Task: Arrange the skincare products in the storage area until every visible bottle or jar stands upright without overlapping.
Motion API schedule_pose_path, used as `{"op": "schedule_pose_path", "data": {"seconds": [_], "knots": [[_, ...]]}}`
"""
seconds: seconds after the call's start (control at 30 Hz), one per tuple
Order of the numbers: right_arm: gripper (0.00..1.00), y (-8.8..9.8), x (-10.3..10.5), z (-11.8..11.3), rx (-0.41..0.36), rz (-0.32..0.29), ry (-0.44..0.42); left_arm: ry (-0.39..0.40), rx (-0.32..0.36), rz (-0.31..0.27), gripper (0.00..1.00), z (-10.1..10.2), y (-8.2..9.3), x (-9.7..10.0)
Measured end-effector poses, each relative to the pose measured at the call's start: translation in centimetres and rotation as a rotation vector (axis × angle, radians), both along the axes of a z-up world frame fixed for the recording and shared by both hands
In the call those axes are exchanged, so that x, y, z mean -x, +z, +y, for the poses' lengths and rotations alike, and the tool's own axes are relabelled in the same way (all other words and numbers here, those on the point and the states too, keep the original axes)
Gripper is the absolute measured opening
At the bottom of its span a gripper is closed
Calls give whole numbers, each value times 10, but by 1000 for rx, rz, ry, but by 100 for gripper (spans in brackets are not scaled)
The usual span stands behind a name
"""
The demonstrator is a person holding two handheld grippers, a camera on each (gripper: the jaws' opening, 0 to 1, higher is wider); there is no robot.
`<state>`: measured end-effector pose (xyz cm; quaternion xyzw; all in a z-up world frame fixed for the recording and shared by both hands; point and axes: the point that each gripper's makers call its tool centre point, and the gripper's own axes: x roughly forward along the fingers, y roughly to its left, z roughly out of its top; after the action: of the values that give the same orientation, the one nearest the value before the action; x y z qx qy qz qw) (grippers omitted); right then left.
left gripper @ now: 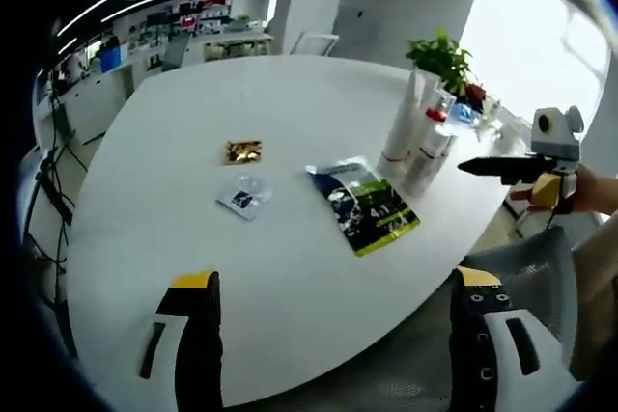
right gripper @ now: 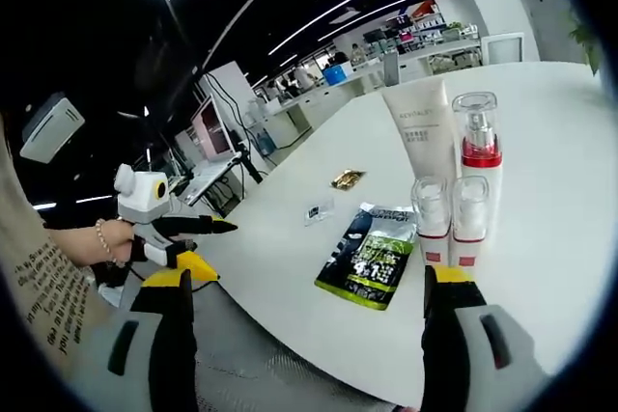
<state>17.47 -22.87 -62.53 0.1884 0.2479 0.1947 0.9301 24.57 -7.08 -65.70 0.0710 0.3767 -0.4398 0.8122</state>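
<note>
Several skincare containers stand upright close together near the table's right edge: a white tube (right gripper: pixel 420 130), a pump bottle with a red band (right gripper: pixel 478 147) and two small clear-capped bottles (right gripper: pixel 432 221) (right gripper: pixel 470 219). The left gripper view shows them as a cluster of bottles (left gripper: pixel 423 137). A green and black packet (right gripper: pixel 372 256) (left gripper: pixel 364 205) lies flat beside them. A gold sachet (left gripper: pixel 243 151) and a small clear sachet (left gripper: pixel 243 197) lie further out. My left gripper (left gripper: pixel 337 280) and right gripper (right gripper: pixel 309 277) are both open, holding nothing, short of the table edge.
The white table (left gripper: pixel 193 113) is wide and rounded. A potted plant (left gripper: pixel 442 57) stands behind the bottles. A grey mesh chair (left gripper: pixel 526 262) sits at the near edge. The right gripper (left gripper: pixel 483 173) shows beside the bottles, and the left gripper (right gripper: pixel 217 246) in a hand (right gripper: pixel 111 238).
</note>
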Motion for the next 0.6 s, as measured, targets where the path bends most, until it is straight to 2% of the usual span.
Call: {"op": "schedule_pose_path", "data": {"seconds": [0.3, 0.6], "knots": [[100, -3, 5, -11, -5, 9, -53, -54, -36, -6, 97, -13, -9, -18], [100, -11, 15, -25, -2, 33, -114, -93, -100, -17, 97, -24, -25, -49]]}}
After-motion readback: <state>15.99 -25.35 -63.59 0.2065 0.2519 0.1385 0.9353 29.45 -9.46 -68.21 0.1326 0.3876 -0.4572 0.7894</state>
